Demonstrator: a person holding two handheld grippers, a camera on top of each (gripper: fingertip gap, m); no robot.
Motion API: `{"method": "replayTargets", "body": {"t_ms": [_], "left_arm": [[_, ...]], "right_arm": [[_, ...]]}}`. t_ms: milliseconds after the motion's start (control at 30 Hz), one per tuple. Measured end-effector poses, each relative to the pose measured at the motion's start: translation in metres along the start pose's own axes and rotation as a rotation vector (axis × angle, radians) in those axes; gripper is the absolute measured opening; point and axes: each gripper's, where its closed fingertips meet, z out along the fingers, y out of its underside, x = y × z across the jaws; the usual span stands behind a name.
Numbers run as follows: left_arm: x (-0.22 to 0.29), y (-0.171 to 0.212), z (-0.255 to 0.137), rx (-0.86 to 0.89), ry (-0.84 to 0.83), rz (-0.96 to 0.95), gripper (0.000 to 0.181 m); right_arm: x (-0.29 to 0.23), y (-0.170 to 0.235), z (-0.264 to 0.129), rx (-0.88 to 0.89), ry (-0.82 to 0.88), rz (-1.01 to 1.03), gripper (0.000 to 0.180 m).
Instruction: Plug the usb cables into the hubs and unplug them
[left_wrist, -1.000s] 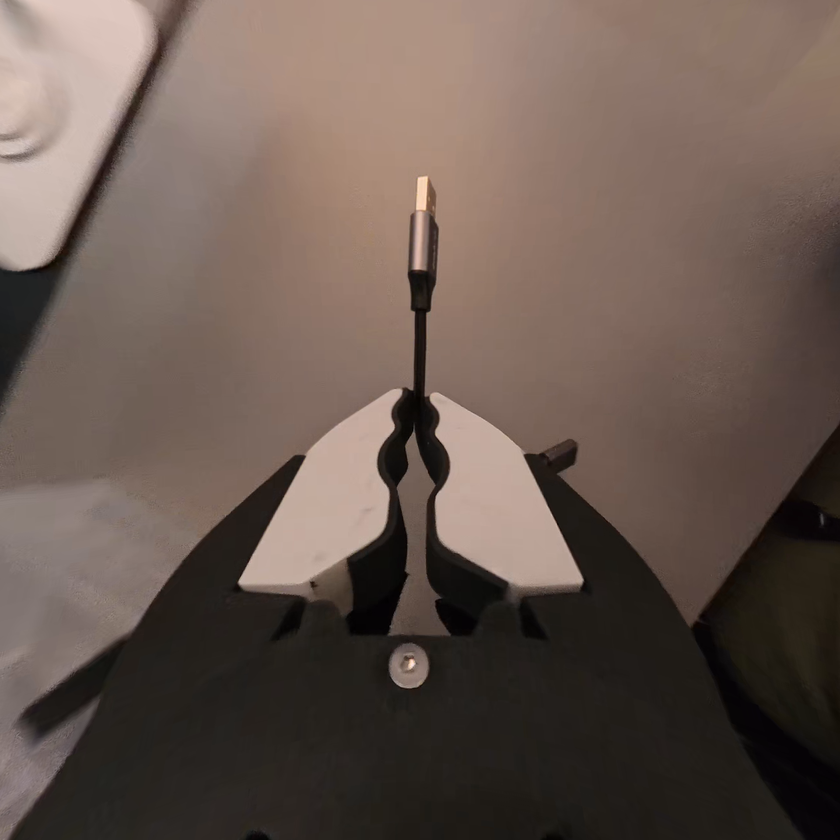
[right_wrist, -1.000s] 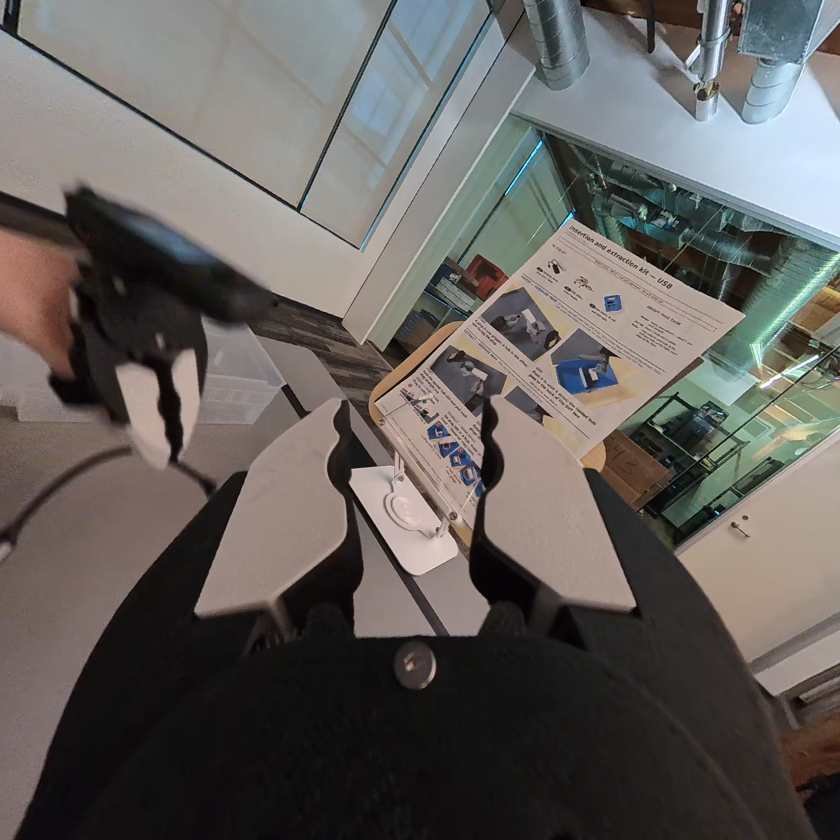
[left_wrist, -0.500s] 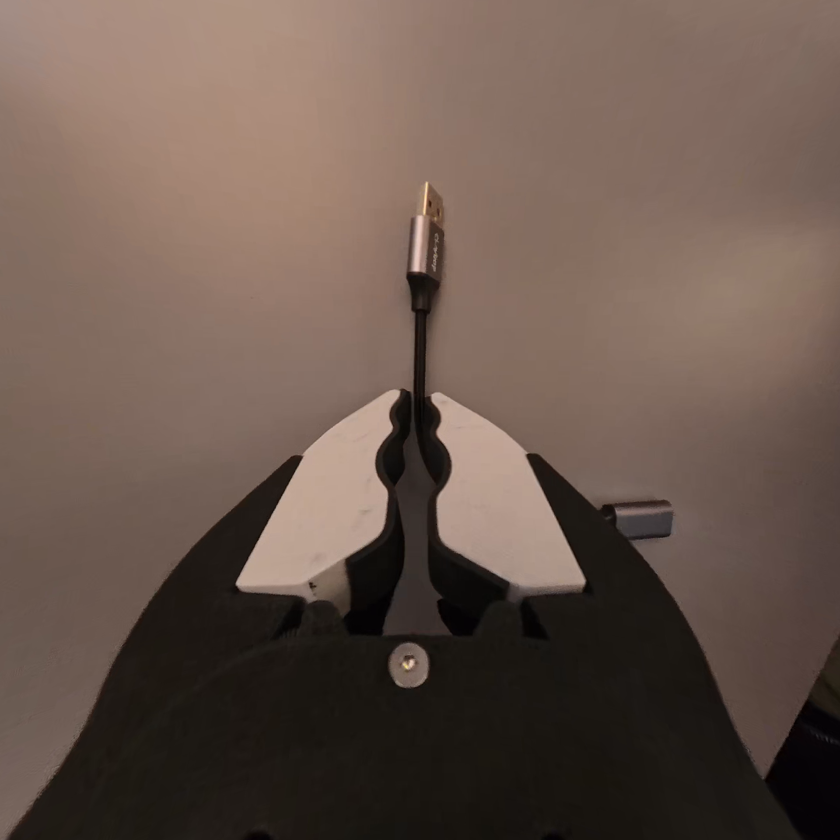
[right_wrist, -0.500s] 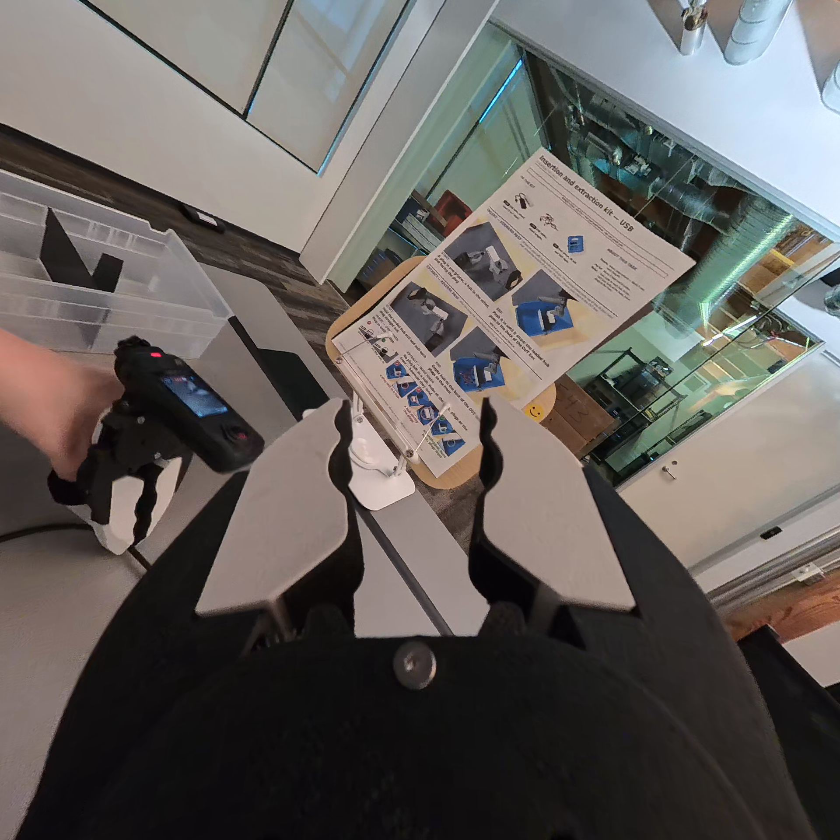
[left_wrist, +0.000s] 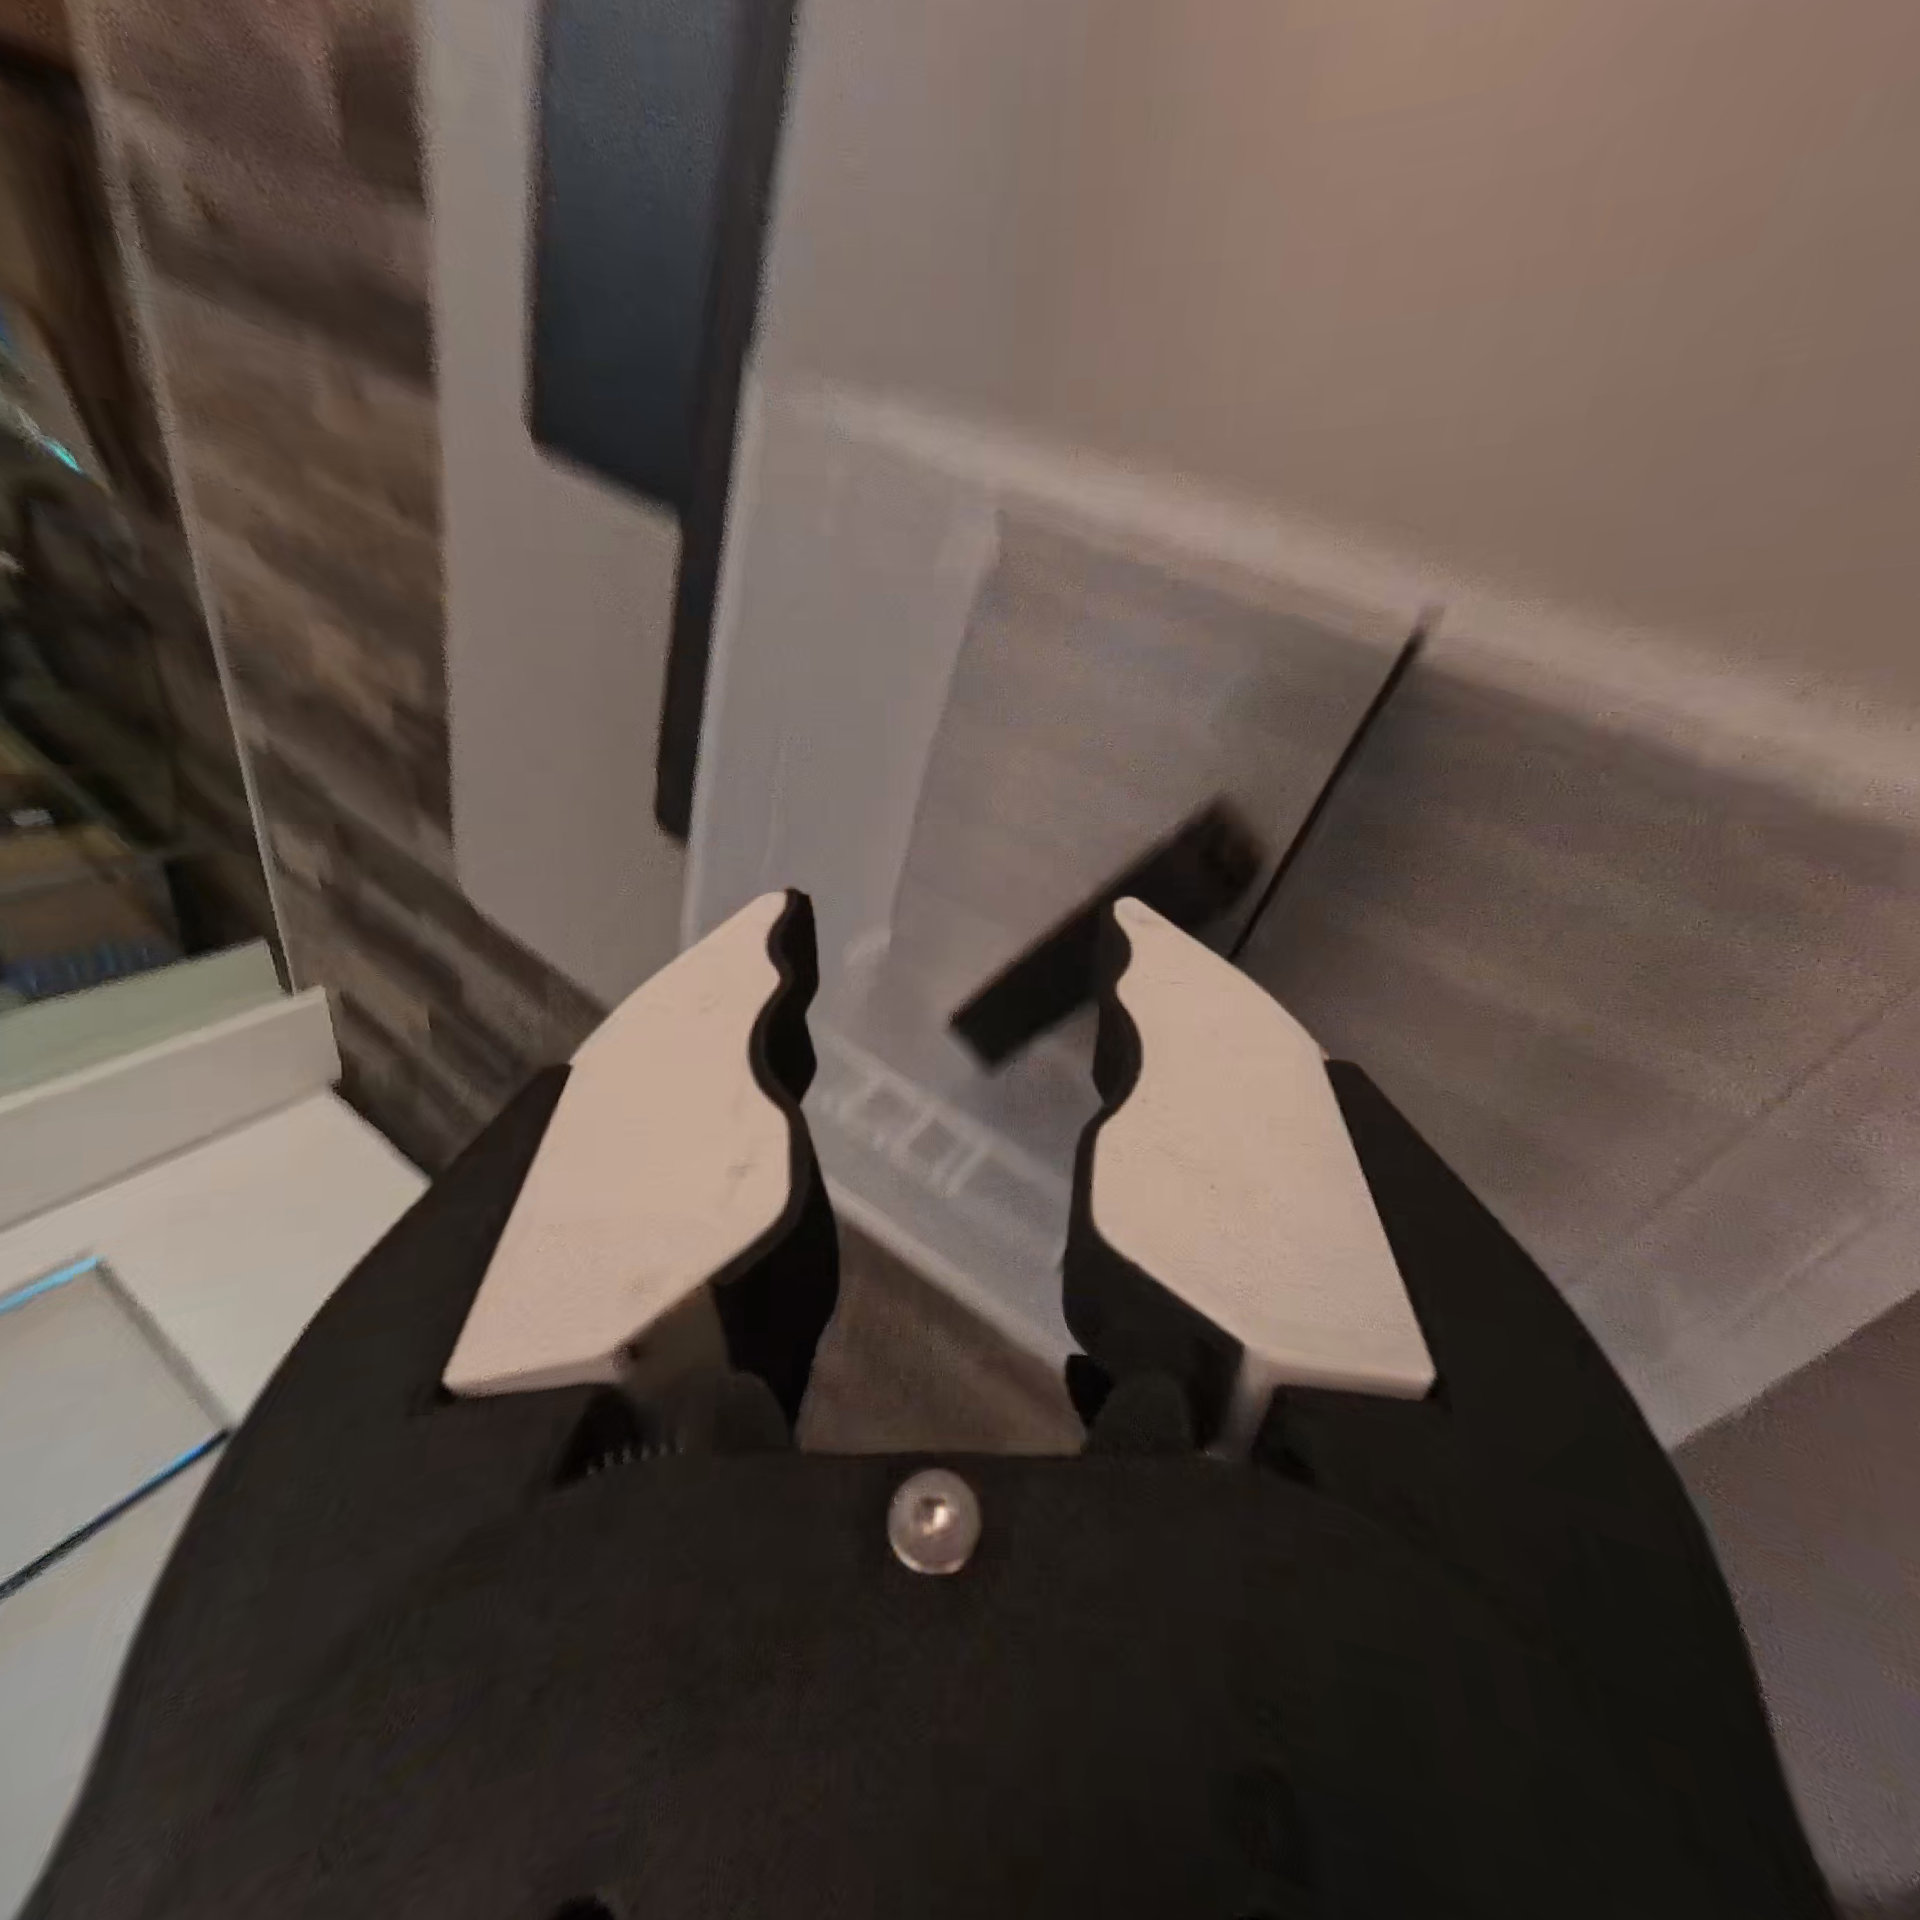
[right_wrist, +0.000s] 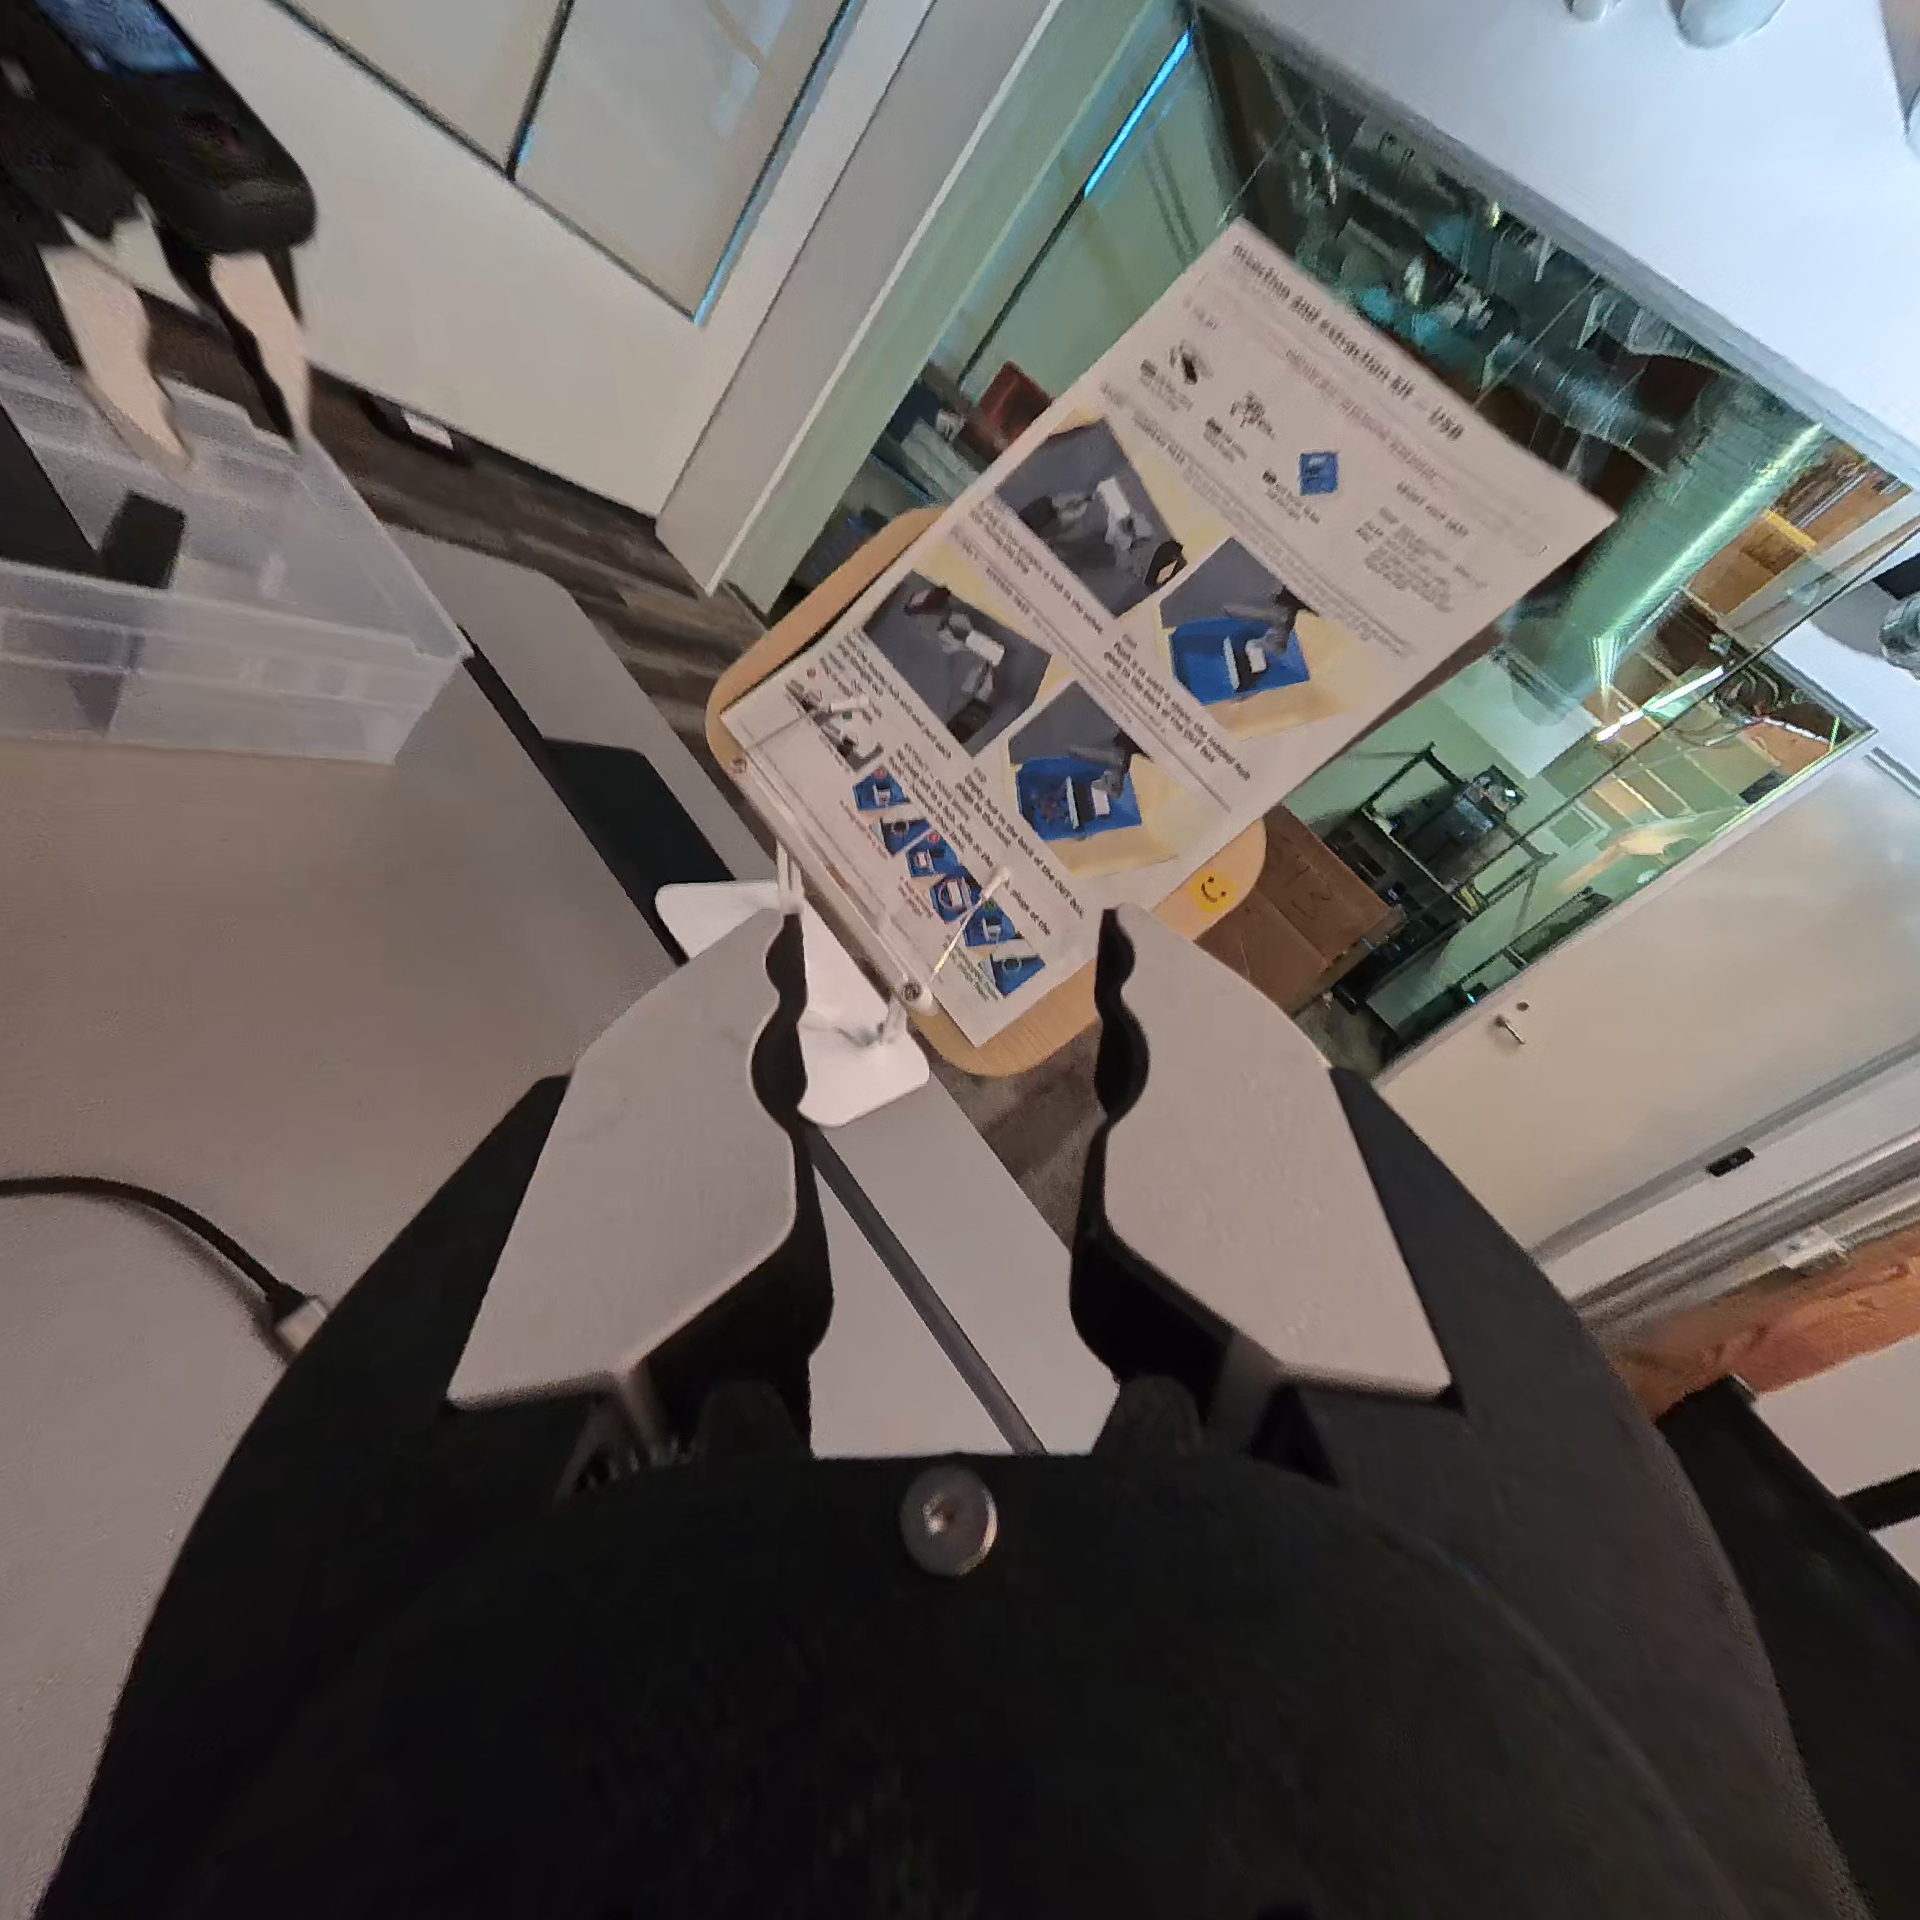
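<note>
Grey table (right_wrist: 260, 935) is filling the lower left of the right wrist view. A clear plastic bin (right_wrist: 208, 644) is sitting at its far left edge; in the blurred left wrist view the bin (left_wrist: 1039, 727) is lying straight ahead with a black block (left_wrist: 1101, 935) inside it. An instruction sheet (right_wrist: 1195, 644) is leaning tilted on a white stand (right_wrist: 831, 1049) at the table's far edge.

Right gripper (right_wrist: 945, 935) is hovering above the table, fingers spread, nothing between them. Left gripper (left_wrist: 956, 914) is pointing at the bin, fingers spread and empty; it is also showing at upper left in the right wrist view (right_wrist: 177, 343), blurred, above the bin.

USB cable (right_wrist: 187, 1236) is lying loose on the table, just left of the right gripper, its silver plug (right_wrist: 296, 1320) partly hidden behind the gripper body. Hub: cannot tell where.
</note>
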Motion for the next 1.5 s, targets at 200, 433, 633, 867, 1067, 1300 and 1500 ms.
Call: {"method": "replayTargets", "body": {"t_ms": [200,433,633,867,1067,1300,1500], "left_arm": [[0.000,0.055,0.034,-0.164,0.125,0.212,0.046],[0.012,0.079,0.069,-0.186,0.277,0.280,0.051],[0.020,0.082,0.094,-0.192,0.289,0.384,0.046],[0.028,0.077,0.109,-0.167,0.338,0.358,0.032],[0.012,0.078,0.090,-0.229,0.281,0.256,0.028],[-0.041,0.016,-0.011,0.176,0.091,-0.130,0.027],[-0.005,-0.139,-0.157,1.105,0.341,-0.668,0.027]], "right_arm": [[-0.012,0.029,0.028,-0.166,-0.004,-0.110,0.054],[-0.019,0.043,0.043,-0.210,-0.024,-0.145,0.053],[-0.023,0.052,0.053,-0.209,-0.058,-0.107,0.052],[-0.028,0.062,0.061,-0.218,-0.070,-0.168,0.044],[-0.026,0.064,0.058,-0.207,-0.078,-0.153,0.044],[-0.020,0.051,0.046,-0.140,-0.075,-0.086,0.044],[-0.044,-0.005,0.046,0.112,-0.226,0.239,0.044]]}}
